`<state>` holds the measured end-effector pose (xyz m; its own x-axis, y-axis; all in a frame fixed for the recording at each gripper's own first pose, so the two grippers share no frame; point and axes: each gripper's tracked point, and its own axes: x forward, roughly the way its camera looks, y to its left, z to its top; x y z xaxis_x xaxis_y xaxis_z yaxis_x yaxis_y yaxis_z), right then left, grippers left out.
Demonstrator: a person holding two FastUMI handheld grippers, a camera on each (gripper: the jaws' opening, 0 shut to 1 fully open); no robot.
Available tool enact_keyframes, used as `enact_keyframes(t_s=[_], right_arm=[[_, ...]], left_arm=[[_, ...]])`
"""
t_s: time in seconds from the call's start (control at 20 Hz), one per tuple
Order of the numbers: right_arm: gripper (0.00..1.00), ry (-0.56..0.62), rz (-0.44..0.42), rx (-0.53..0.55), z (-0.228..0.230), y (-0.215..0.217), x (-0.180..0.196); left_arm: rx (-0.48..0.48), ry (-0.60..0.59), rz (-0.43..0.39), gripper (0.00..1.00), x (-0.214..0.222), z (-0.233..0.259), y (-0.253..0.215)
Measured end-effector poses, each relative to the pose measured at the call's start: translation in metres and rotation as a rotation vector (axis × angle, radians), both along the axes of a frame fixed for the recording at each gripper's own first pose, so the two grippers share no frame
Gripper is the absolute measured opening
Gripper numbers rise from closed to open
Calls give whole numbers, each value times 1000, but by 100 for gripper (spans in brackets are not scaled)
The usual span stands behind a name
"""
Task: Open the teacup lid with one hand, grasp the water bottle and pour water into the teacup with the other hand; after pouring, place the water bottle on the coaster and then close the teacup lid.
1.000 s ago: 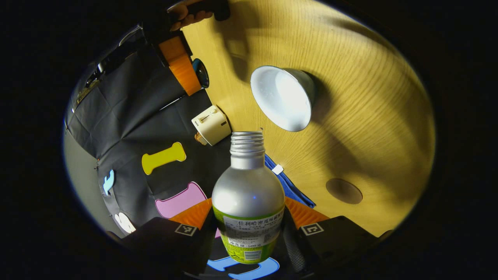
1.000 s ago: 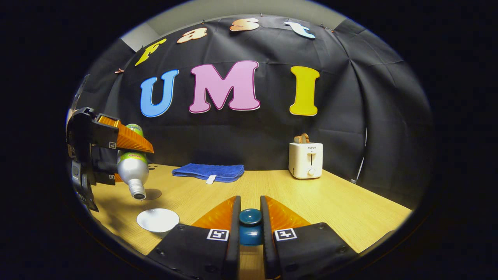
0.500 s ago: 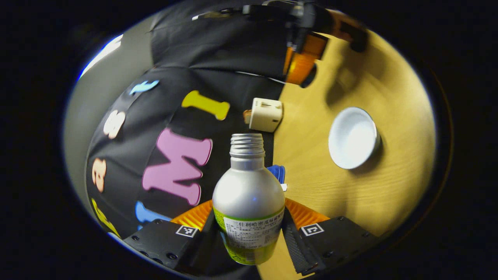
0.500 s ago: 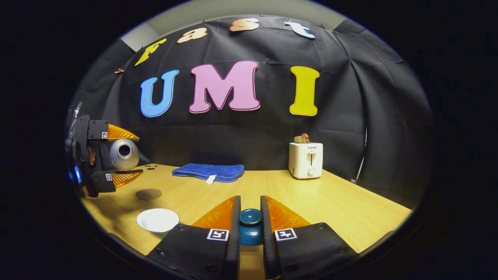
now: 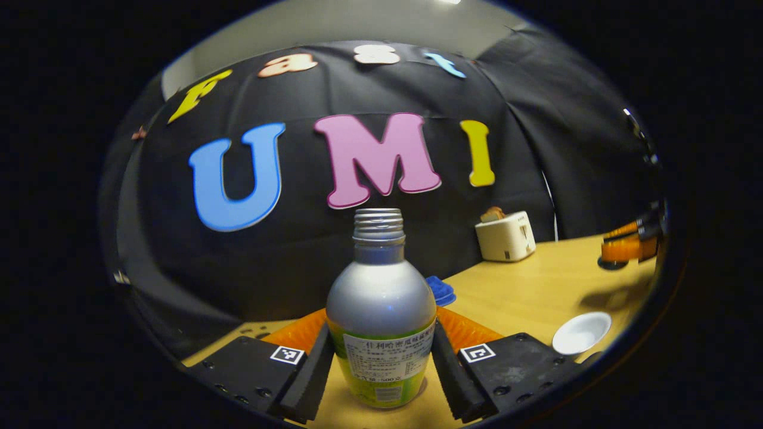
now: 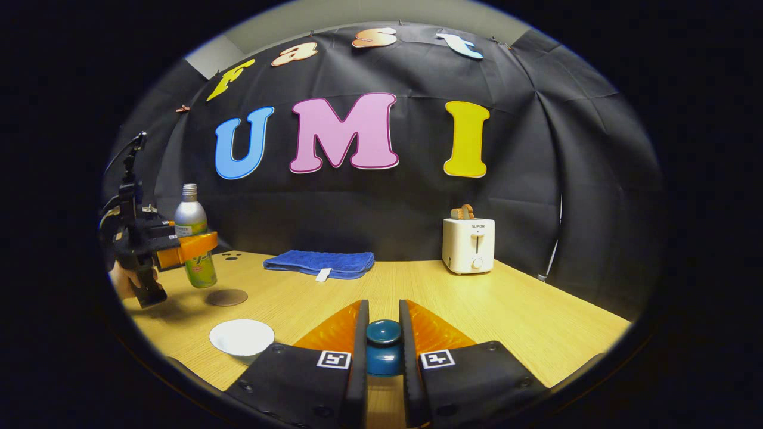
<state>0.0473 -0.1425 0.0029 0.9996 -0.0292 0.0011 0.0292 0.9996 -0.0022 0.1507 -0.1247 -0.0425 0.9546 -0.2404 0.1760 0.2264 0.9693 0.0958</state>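
Left gripper view shows my left gripper (image 5: 381,357) with its fingers clamped on the water bottle (image 5: 380,310), upright and uncapped. In the right gripper view I see that bottle (image 6: 194,235) at far left, just above the counter (image 6: 477,304) beside the round coaster (image 6: 226,297). My right gripper (image 6: 382,339) pinches the teacup lid (image 6: 382,347); the open teacup (image 6: 241,338) sits near left.

Both cameras sit low over the table (image 6: 536,316), facing the back wall. The left gripper view looks from farther left. Both share the toaster (image 5: 505,236) and teacup (image 6: 241,338).
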Motion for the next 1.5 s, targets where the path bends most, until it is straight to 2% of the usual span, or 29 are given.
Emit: enact_keyframes(t_s=[0.1, 0.25, 0.3, 0.4, 0.7, 0.85, 0.9, 0.95, 1.2, 1.35, 1.5], right_arm=[[28, 0, 0, 0, 0, 0, 0], [28, 0, 0, 0, 0, 0, 0], [28, -1, 0, 0, 0, 0, 0], [28, -1, 0, 0, 0, 0, 0], [28, -1, 1, 0, 0, 0, 0], [28, -1, 1, 0, 0, 0, 0], [28, -1, 1, 0, 0, 0, 0], [28, -1, 1, 0, 0, 0, 0], [28, -1, 0, 0, -1, 0, 1], [28, -1, -10, -1, 0, -2, 0], [28, -2, -29, -2, 0, -5, -1]], left_arm=[[-122, 34, -4, 80, -7, 3, -2], [-195, 89, -19, 80, -17, -3, -12], [-183, 109, -9, 80, -25, -6, -15], [-150, 132, 13, 81, -6, -27, -7], [-81, 118, 4, 83, -5, -25, -16], [-81, 144, 3, 84, -9, -32, -17], [-73, 162, 2, 89, -12, -33, -15], [-68, 177, 9, 98, -16, -39, -14], [-50, 202, 1, 97, -58, -46, -6], [-22, 160, 8, 97, -91, -42, 1], [-33, 132, 14, 97, -118, -42, 8]])
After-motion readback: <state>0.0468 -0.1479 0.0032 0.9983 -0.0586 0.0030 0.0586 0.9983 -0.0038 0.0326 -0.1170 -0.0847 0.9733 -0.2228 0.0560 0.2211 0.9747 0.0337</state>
